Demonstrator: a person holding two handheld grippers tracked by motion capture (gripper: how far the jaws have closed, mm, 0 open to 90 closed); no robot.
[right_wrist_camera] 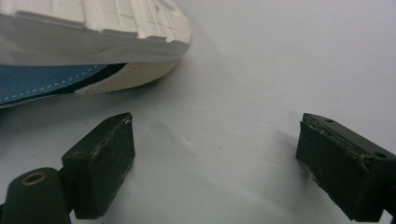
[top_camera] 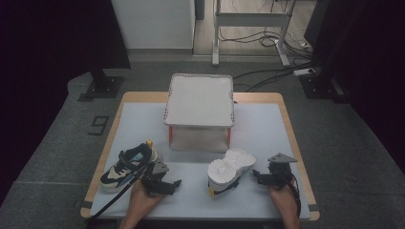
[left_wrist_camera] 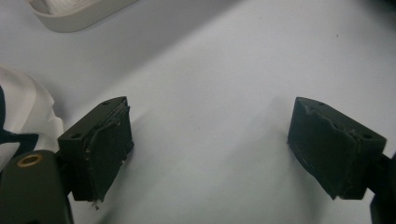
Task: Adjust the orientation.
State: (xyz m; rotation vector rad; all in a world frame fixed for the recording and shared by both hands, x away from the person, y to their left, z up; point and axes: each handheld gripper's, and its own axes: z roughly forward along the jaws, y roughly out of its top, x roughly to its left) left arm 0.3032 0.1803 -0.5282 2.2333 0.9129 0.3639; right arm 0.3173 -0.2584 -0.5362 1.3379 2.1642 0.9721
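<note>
Both tongs, left (top_camera: 173, 184) and right (top_camera: 258, 175), gape empty at lower frame; each shoe (top_camera: 128, 166) (top_camera: 230, 170) looks light, soft-topped, best pinched at the heel collar.

From the right hand-held gripper view I get just the toe of the overturned shoe (right_wrist_camera: 93, 42), the rest cut off at the top and left edges. In the left hand-held gripper view the upright shoe (left_wrist_camera: 23, 116) is a sliver at the left edge. From the high view my forearms run off the bottom, and the box (top_camera: 199, 112) hides the surface's far middle.
</note>
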